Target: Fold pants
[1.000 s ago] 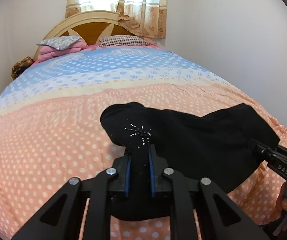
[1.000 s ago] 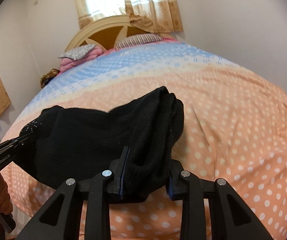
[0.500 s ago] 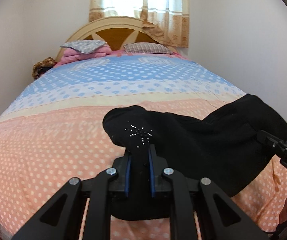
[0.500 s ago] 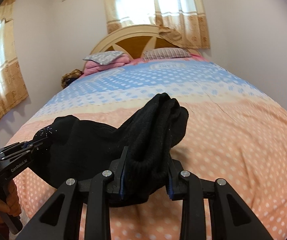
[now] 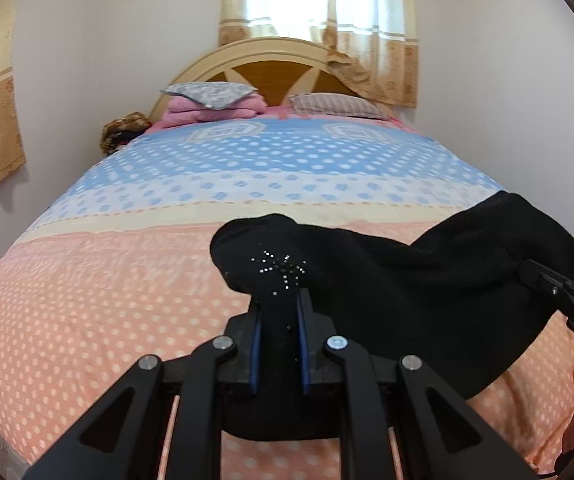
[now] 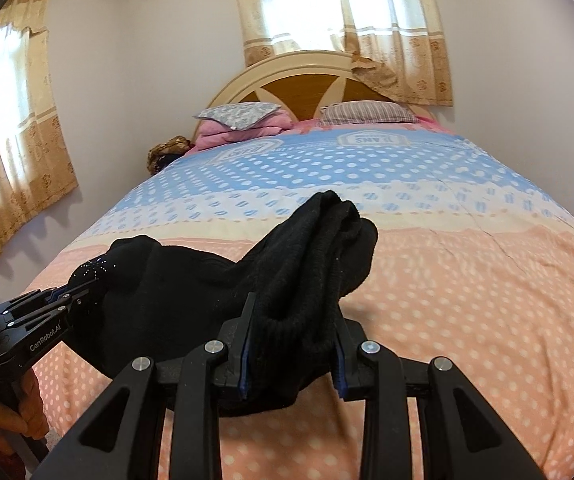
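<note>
The black pants hang slung between both tools above the near, peach-dotted end of the bed. The left tool is clamped on the end bearing a rhinestone motif; the right tool is closed round a thick bunched end. The middle sags. That thick bundle could slip from the right tool's grip, or the sagging cloth could land creased, spoiling the fold. Pillows lie far off by the headboard.

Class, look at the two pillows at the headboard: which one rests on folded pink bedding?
The grey patterned pillow, on the left, sits atop the pink bedding. The striped pillow beside it lies low on the bed itself.
</note>
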Demonstrator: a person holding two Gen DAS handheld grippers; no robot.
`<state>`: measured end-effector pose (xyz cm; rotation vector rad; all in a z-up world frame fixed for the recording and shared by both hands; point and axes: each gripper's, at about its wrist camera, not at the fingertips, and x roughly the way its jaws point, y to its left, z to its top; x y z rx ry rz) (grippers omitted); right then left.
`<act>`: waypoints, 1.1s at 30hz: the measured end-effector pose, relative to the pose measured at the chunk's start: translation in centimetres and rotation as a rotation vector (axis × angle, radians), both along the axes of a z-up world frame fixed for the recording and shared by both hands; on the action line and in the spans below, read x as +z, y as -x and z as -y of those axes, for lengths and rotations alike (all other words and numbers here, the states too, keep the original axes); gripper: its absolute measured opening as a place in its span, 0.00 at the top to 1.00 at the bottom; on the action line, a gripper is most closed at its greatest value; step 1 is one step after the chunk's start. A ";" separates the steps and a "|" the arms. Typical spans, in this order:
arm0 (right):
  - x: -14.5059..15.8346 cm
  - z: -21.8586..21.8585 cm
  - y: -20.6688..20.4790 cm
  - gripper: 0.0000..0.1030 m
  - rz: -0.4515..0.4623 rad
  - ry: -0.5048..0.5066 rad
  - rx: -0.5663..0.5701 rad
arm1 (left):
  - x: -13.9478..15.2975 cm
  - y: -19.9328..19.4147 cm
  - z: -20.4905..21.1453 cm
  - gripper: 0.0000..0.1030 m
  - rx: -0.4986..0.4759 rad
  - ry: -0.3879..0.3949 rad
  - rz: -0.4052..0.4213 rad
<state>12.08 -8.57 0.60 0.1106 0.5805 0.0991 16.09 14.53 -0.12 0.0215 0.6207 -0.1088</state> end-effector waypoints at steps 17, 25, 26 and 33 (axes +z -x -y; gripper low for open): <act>-0.7 -10.6 -9.8 0.70 0.002 -0.013 0.158 | 0.1 -5.9 -9.0 0.85 0.205 -0.052 0.040; -1.3 -14.4 -13.7 0.70 -0.004 -0.037 0.201 | -0.1 -8.7 -12.7 0.85 0.272 -0.071 0.052; -1.6 -14.9 -14.0 0.70 -0.007 -0.036 0.206 | -0.2 -8.9 -12.9 0.85 0.276 -0.070 0.047; -3.4 -16.3 -16.8 0.70 -0.037 -0.041 0.222 | -2.0 -10.0 -13.8 0.85 0.309 -0.099 0.020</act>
